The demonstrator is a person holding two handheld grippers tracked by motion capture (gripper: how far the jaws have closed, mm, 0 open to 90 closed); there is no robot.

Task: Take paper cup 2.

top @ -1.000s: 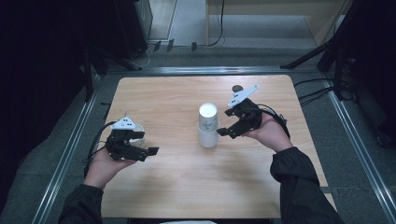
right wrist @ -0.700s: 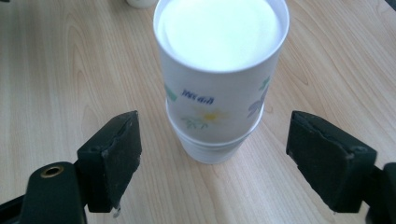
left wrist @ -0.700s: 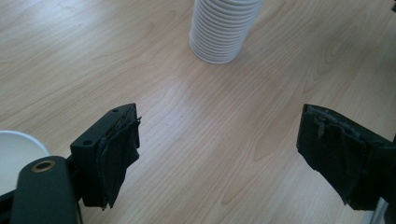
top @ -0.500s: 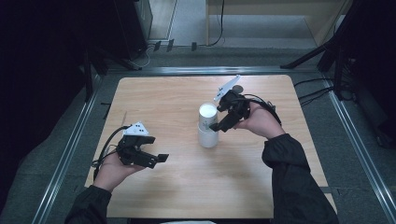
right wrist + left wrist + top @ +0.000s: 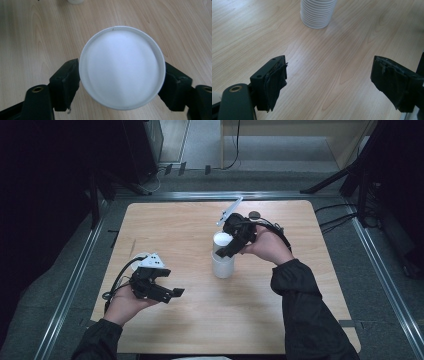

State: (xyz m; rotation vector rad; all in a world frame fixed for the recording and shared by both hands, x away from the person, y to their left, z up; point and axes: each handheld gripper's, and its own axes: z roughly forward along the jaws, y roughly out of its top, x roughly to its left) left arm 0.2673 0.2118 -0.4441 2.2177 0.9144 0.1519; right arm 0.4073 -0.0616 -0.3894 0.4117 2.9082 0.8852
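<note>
A stack of white ribbed paper cups (image 5: 223,265) stands upside down near the middle of the wooden table (image 5: 170,230). From the right, my right gripper (image 5: 225,249) reaches over its top; its jaws have just been closing. In the right gripper view, both black pads (image 5: 65,82) press the sides of the top cup (image 5: 122,67), whose round white base faces the camera. My left gripper (image 5: 172,282) is held at the table's front left, jaws wide apart with nothing between them. In its own view the left gripper (image 5: 329,72) looks across bare wood at the stack's foot (image 5: 318,12).
A small dark round object (image 5: 254,214) lies near the table's far edge, behind the right hand. Metal rails (image 5: 75,280) run along the table's sides, with dark floor and cables beyond them.
The right gripper moved left from beside the stack to over its top and closed on the top cup. The left hand drifted slightly right and toward the front edge.
</note>
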